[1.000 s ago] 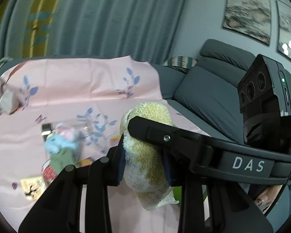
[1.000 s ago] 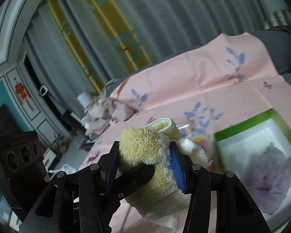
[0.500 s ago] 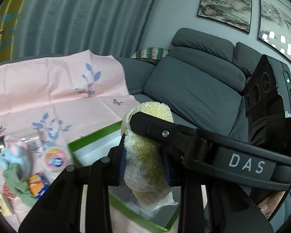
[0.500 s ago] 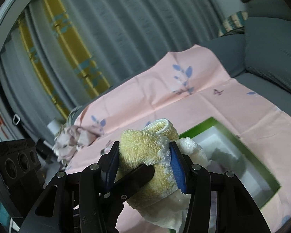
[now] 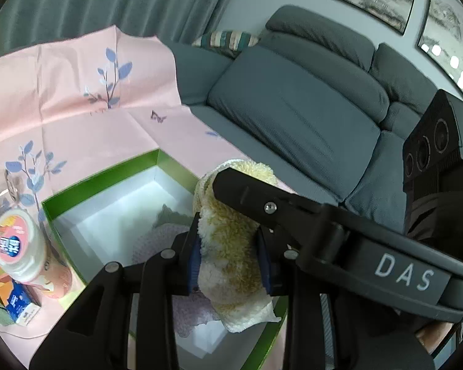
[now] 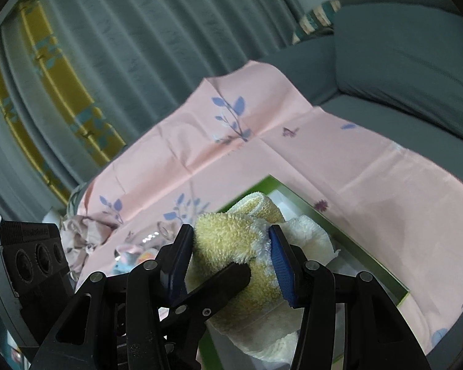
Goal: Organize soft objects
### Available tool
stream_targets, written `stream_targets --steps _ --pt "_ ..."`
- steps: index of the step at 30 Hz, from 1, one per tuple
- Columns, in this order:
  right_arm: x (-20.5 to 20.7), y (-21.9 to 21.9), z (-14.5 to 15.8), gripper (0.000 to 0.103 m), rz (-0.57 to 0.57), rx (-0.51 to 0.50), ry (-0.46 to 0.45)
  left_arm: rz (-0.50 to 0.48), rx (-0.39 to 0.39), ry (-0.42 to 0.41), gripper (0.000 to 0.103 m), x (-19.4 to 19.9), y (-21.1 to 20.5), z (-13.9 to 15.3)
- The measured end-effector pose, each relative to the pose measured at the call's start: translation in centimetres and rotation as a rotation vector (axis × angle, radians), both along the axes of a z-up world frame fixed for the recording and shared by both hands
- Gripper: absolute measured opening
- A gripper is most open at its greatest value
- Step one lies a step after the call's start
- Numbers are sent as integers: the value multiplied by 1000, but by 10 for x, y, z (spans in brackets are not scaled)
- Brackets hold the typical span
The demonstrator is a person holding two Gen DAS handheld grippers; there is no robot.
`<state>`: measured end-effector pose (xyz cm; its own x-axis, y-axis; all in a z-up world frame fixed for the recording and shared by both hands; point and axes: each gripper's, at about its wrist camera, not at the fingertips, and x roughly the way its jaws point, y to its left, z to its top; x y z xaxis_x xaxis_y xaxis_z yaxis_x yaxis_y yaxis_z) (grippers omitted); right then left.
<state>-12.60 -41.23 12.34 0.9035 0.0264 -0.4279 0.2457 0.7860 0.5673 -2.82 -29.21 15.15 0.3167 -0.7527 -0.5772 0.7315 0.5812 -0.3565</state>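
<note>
Both claws are clamping one fluffy yellow towel (image 5: 228,246): the left claw (image 5: 228,257) and the right claw (image 6: 230,265) are holding it above the green box (image 5: 102,175), which is sitting on the pink cloth (image 5: 77,117) near the sofa's edge.

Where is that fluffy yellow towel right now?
The yellow towel is pinched between both tools, above the green-rimmed box on the pink cloth.

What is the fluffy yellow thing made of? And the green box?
The yellow towel looks like soft terry or fleece cloth: its surface is all fuzzy loops, and it bends where the tongs squeeze it. The green box seems to be smooth cardboard: thin, stiff, straight walls, white inside.
</note>
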Motion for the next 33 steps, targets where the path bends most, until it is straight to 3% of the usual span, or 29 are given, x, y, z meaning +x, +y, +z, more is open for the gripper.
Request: stream_targets --steps 4,12,19,33 --pt "3 -10 -14 53 -9 38 35 -3 32 41 29 5 -9 -11" --pt "26 -18 -45 53 -13 66 185 33 168 138 30 19 -24 -43" --pt "35 -21 -60 53 -15 77 260 53 270 189 30 28 -29 -59" --pt "43 -23 -71 53 -30 68 330 91 344 223 34 42 -34 -75"
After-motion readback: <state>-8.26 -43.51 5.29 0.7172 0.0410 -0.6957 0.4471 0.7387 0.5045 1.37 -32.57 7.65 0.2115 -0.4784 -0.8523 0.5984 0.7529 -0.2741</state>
